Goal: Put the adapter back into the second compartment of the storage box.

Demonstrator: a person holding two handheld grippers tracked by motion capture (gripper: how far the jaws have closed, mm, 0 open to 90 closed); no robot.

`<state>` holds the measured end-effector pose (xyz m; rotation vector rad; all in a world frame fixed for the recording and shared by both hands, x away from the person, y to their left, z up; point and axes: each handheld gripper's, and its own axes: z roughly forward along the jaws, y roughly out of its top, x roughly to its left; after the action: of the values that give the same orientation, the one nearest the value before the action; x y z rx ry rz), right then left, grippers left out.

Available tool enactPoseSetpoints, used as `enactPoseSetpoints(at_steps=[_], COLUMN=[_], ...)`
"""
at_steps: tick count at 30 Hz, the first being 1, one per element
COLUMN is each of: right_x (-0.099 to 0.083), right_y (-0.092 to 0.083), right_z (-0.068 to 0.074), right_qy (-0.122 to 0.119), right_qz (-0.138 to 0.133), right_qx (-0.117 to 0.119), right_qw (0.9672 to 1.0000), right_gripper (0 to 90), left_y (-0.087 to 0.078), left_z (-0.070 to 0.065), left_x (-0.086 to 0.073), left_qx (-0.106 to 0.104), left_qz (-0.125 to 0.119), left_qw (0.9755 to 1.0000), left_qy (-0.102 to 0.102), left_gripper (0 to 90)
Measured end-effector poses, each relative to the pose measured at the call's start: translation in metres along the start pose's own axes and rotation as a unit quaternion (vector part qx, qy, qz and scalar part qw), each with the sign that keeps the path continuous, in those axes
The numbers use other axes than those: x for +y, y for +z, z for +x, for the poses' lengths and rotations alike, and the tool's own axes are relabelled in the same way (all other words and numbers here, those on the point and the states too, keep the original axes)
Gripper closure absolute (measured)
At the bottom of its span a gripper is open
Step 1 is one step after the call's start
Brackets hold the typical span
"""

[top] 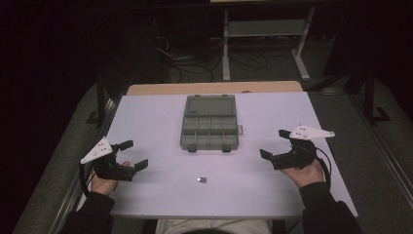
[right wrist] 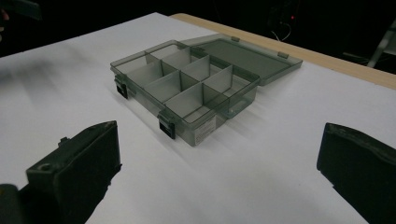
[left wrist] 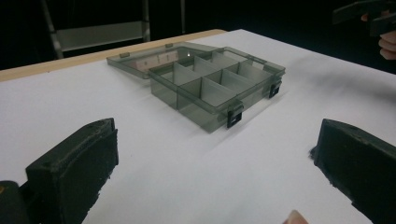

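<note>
Both your grippers are spread wide, holding nothing. That small metal piece sits lower-center, between them, a bit nearer your left gripper than the right gripper.

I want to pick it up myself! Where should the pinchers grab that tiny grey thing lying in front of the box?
Probably from straight above, jaws closing across its short sides. The small grey piece lies flat and alone on the white table, between both open grippers, so nothing blocks a top approach. It is too small to judge its exact shape.
</note>
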<state>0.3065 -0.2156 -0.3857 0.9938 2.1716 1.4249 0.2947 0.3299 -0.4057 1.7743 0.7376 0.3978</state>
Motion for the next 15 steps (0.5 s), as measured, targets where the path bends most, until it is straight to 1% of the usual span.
enactPoseSetpoints(at_steps=[3, 6, 12, 15], right_x=[0.005, 0.011, 0.022, 0.026], right_y=[0.003, 0.004, 0.01, 0.014], right_z=[0.001, 0.005, 0.012, 0.016], right_qy=[-0.001, -0.007, -0.022, -0.026], right_qz=[0.006, 0.01, 0.019, 0.025], right_qx=[0.004, 0.011, 0.016, 0.022], right_qw=[1.0, 0.9999, 0.9994, 0.9991], right_gripper=[0.0, 0.0, 0.0, 0.0], left_y=[0.0, -0.001, -0.001, -0.001], left_z=[-0.001, -0.002, -0.002, -0.002], left_x=[0.001, 0.001, 0.001, 0.001], left_qx=[0.0, -0.002, -0.004, -0.004], left_qz=[0.0, -0.001, -0.001, -0.001], left_qw=[1.0, 1.0, 1.0, 1.0], left_qy=[0.003, 0.006, 0.004, 0.004], left_gripper=[0.0, 0.0, 0.0, 0.0])
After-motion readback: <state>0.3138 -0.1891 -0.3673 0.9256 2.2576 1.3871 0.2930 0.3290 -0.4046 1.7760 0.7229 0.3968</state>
